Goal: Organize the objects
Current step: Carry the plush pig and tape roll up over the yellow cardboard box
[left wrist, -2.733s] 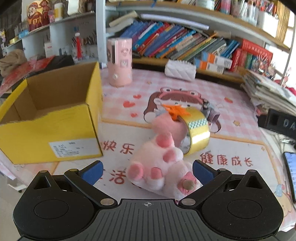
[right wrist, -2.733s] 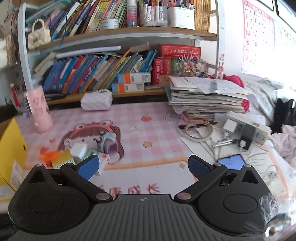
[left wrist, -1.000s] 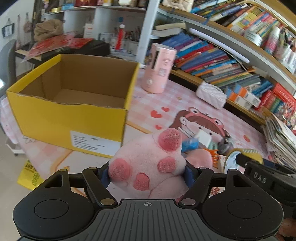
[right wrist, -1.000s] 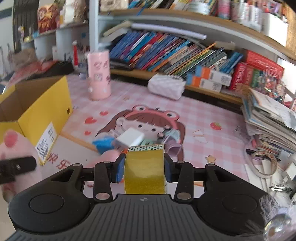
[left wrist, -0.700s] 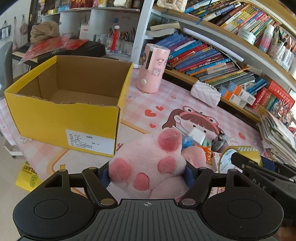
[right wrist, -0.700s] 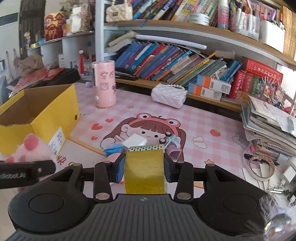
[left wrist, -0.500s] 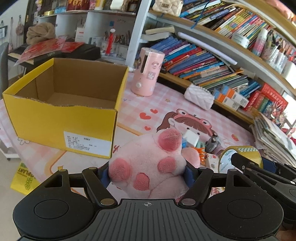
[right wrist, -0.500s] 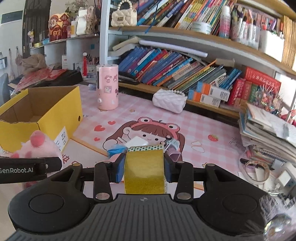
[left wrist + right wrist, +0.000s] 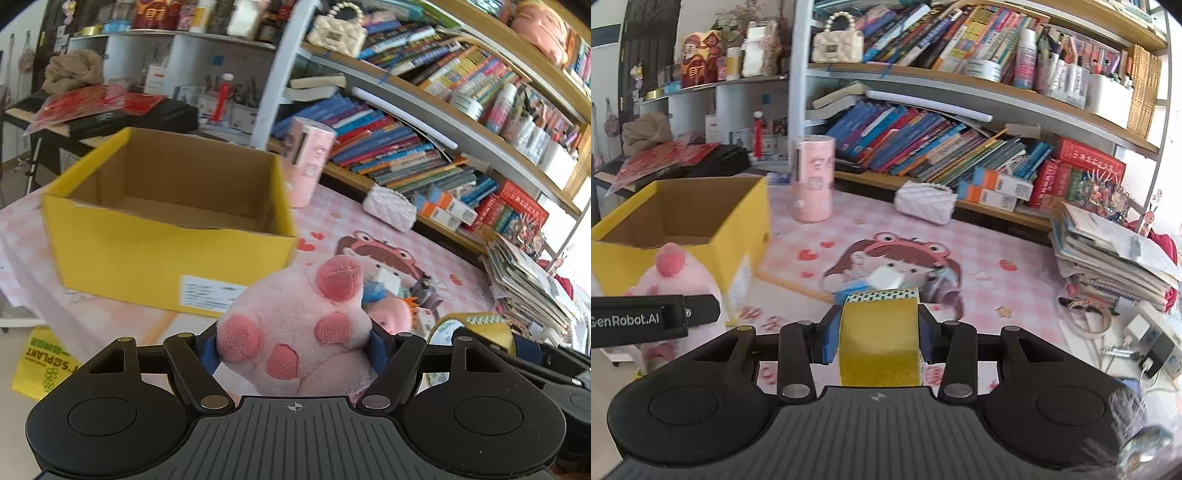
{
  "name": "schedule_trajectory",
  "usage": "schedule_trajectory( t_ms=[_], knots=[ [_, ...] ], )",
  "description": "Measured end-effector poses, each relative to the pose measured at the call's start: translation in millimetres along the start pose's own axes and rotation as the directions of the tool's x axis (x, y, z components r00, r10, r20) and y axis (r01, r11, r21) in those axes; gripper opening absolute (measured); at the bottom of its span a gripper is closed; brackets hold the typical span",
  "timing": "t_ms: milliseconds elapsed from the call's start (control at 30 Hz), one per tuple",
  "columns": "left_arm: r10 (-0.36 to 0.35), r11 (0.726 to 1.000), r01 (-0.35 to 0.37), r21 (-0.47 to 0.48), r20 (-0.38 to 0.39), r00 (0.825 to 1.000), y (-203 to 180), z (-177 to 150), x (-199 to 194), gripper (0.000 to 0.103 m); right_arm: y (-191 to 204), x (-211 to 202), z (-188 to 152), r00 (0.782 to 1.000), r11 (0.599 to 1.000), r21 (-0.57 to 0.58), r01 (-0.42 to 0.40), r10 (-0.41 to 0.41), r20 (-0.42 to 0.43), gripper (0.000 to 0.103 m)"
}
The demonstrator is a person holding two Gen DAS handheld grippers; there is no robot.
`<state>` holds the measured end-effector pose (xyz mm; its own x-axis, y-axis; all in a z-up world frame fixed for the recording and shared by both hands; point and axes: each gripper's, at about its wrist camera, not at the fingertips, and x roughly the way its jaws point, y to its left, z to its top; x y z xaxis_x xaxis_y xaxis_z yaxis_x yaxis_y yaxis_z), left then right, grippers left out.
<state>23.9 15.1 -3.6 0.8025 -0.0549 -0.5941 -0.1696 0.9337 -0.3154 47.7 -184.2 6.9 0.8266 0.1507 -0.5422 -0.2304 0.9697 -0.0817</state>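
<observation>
Near the yellow box (image 9: 173, 236), left tongs (image 9: 293, 347) clenched the pink plush (image 9: 295, 325), right tongs (image 9: 879, 332) gripped gold tape (image 9: 879, 332), both probably bound for boxing.

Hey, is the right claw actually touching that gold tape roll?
Touching. In the right wrist view both blue pads of the right claw press flat against the sides of the gold tape roll, with no gap.

Plush toy (image 9: 295, 325) before box (image 9: 173, 254), tape roll (image 9: 476, 325) to its right.

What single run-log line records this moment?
left gripper: grips pink plush toy | right gripper: grips gold tape roll | yellow box: open
</observation>
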Motion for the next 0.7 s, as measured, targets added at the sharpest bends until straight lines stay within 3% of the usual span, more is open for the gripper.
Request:
schedule_trajectory(
  t_ms=[700],
  knots=[
    [0.1, 0.994, -0.1, -0.047, 0.003, 0.995, 144.6, -13.5, -84.8, 0.074, 160.0, -44.3, -38.8, 0.984, 0.989, 0.012, -0.144, 0.145, -0.104, 0.039]
  ],
)
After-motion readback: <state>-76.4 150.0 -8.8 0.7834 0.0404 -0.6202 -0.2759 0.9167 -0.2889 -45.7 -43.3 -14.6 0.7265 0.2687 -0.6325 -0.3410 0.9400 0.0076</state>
